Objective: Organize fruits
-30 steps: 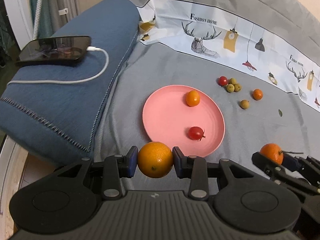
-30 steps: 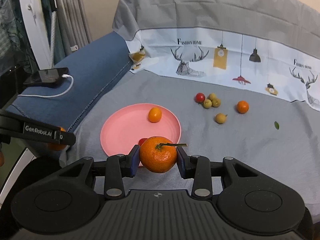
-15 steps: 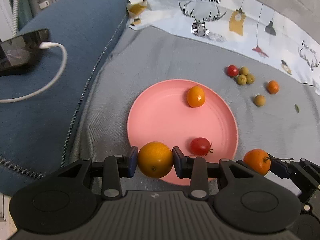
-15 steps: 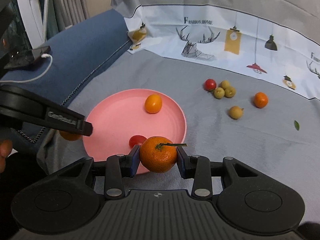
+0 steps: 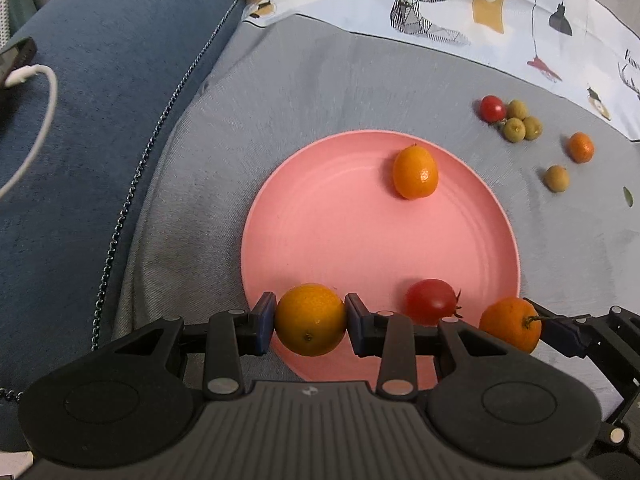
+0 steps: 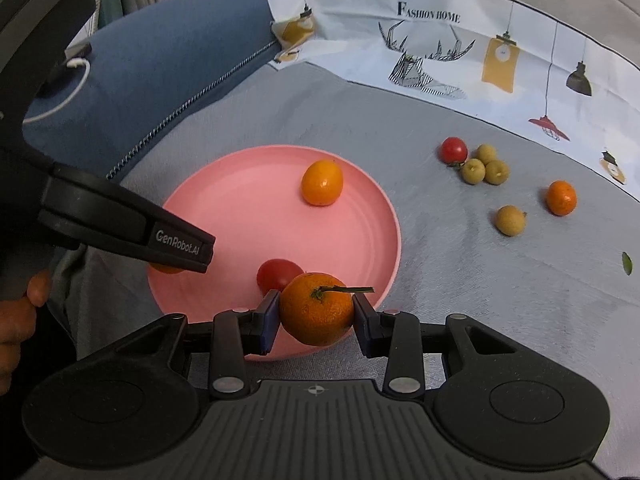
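My left gripper (image 5: 310, 320) is shut on a yellow-orange kumquat (image 5: 310, 319), held over the near left rim of the pink plate (image 5: 340, 240). My right gripper (image 6: 316, 310) is shut on a stemmed mandarin (image 6: 316, 308) over the plate's (image 6: 240, 200) near right rim; the same mandarin (image 5: 510, 323) shows at the right of the left wrist view. On the plate lie an orange kumquat (image 5: 415, 172) and a red cherry tomato (image 5: 430, 301). The left gripper's finger (image 6: 128, 228) crosses the right wrist view.
On the grey cloth right of the plate lie a cherry tomato (image 6: 453, 150), three greenish longans (image 6: 485, 166), a single longan (image 6: 510, 220), a small mandarin (image 6: 561, 197) and a leaf (image 6: 627, 263). A blue cushion (image 5: 92, 120) with a white cable (image 5: 38, 120) rises at the left.
Both grippers have come down and forward toward the plate with their fruits still gripped. The plate now looks larger and closer in both views.
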A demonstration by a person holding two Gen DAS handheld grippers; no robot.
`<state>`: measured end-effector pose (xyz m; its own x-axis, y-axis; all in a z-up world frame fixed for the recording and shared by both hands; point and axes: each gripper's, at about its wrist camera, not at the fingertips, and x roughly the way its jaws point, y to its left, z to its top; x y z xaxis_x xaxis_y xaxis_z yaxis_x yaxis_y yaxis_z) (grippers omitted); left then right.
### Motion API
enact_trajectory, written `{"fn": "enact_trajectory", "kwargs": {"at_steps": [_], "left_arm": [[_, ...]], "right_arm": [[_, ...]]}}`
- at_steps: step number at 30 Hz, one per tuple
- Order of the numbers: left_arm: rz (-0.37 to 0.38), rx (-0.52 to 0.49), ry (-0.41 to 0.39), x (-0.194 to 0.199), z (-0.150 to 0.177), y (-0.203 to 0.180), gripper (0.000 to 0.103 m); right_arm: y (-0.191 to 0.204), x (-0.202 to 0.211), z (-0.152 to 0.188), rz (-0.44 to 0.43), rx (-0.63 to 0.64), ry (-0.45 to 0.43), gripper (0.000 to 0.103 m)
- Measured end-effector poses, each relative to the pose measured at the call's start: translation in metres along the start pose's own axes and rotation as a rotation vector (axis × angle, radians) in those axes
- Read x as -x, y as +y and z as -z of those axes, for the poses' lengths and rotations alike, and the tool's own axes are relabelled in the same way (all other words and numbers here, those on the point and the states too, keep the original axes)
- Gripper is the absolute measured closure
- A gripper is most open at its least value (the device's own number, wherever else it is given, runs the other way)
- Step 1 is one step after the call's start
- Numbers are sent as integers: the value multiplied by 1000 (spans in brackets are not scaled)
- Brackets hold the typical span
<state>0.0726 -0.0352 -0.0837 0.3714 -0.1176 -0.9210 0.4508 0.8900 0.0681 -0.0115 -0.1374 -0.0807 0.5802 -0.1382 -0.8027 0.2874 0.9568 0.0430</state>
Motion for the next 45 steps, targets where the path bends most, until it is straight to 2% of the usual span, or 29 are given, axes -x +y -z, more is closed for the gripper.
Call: {"fn": "enact_trajectory", "kwargs": {"at_steps": [2,4,5,6,7,8,9,11,15,24,32,45], "left_arm": [[-1,-4,10,-4,-1,0,62],[10,-9,1,-3,-3,0,53],[19,-17,-18,0,-4,-1,31],[19,-23,-52,6,-5,-1,6],[6,-21,-87,12,-4,-2,0],[-8,-17,-136,20,-4,-2,0],[-9,-25,-164,25,-3,-2,0],[0,-50,-163,32,-3,-3,0],[-8,-36,-145,43,7,4,0],[-10,16,-115,83,53,21,0],[-25,30,-148,119,79,29,0],[-37,20,-254,174,111,26,0]], "right_arm": [[1,-4,0,2,12,9,63],[2,-7,-2,3,19,11,63],[2,-7,-3,2,18,8,62],[1,-6,-5,-1,13,-7,52],[1,-5,-7,-5,11,-22,44],[0,-2,-10,-6,16,-39,28],[1,2,-12,-1,20,-58,19],[1,11,-15,11,31,-93,15],[0,29,-9,0,33,-79,8],[9,77,21,-7,-27,-44,3],[23,119,27,26,14,-130,2],[32,177,44,55,24,-251,1]]}}
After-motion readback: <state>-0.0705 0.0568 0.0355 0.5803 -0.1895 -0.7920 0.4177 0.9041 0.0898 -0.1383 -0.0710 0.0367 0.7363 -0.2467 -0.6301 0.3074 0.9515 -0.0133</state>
